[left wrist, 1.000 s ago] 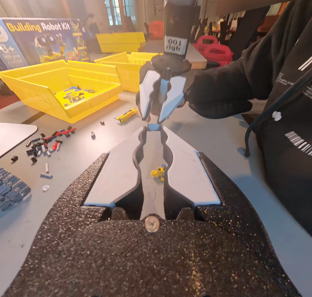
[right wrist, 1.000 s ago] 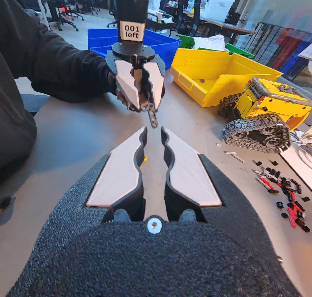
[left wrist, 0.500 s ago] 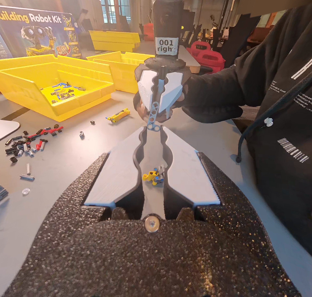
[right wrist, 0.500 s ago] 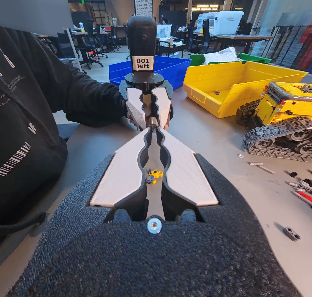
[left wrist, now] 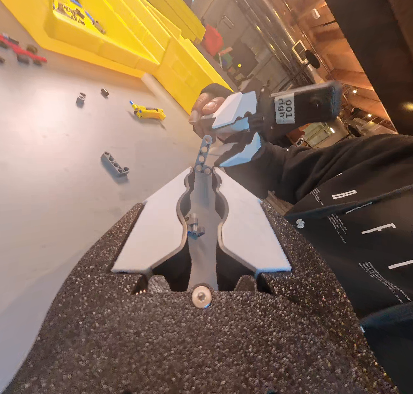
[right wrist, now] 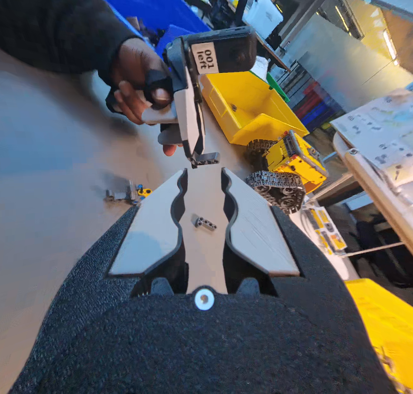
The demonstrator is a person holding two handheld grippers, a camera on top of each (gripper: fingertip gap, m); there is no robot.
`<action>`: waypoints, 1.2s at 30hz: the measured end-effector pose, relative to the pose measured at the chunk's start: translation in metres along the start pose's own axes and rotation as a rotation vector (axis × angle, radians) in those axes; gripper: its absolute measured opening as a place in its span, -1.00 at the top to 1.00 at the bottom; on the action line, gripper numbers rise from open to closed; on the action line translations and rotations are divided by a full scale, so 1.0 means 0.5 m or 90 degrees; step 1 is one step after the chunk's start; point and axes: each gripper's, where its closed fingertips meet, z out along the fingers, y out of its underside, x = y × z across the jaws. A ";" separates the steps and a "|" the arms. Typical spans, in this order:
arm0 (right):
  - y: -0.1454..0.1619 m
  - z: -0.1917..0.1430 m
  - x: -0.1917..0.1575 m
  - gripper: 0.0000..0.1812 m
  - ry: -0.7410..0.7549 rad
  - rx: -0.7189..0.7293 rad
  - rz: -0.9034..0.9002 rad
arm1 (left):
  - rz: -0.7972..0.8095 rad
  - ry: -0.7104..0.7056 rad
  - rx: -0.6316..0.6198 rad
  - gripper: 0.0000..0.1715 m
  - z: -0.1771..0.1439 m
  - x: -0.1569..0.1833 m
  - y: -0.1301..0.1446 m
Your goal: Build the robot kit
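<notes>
Two grippers face each other above a grey table (left wrist: 55,182), both views tilted. The left gripper (left wrist: 202,170) has its fingertips closed on the lower end of a thin grey holed beam (left wrist: 203,155), which sticks up and away from the tips, its free end close to the right gripper. In the right wrist view the same left gripper (right wrist: 196,159) points down from above, and the beam (right wrist: 206,158) juts sideways from its tips.

The right gripper (right wrist: 203,170) stands apart at the tips with nothing between them; in the left wrist view its fingers (left wrist: 232,112) are likewise spread, just beyond the beam's upper end, not clearly touching it. A hand (left wrist: 205,108) grips its handle, and a black sleeve (left wrist: 312,164) fills the right of that view.

On the table below, a short grey angled beam (right wrist: 203,222) lies seen through the right gripper's gap; the left wrist view shows it (left wrist: 114,165) lying loose to the left. A small cluster of grey, blue and yellow parts (right wrist: 131,193) lies nearby. Farther out lie a small yellow assembly (left wrist: 148,113), two dark pins (left wrist: 81,98), red and black pieces (left wrist: 24,54), and yellow bins (left wrist: 100,41). A yellow tracked toy vehicle (right wrist: 288,170) stands to the right beside another yellow bin (right wrist: 250,106), with printed sheets (right wrist: 377,137) beyond.
</notes>
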 end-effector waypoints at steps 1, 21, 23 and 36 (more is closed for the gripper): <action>0.003 0.006 -0.008 0.63 0.005 -0.013 -0.029 | -0.013 0.001 -0.003 0.83 0.004 -0.001 0.004; -0.006 0.024 -0.011 0.62 -0.031 0.035 0.167 | -0.060 0.056 0.003 0.70 0.019 0.024 0.006; 0.003 0.016 -0.002 0.62 -0.040 0.034 0.201 | 0.028 0.000 -0.031 0.64 0.005 0.008 0.010; -0.078 0.000 -0.010 0.61 -0.032 0.179 0.183 | -0.082 0.154 0.054 0.67 0.004 0.065 -0.026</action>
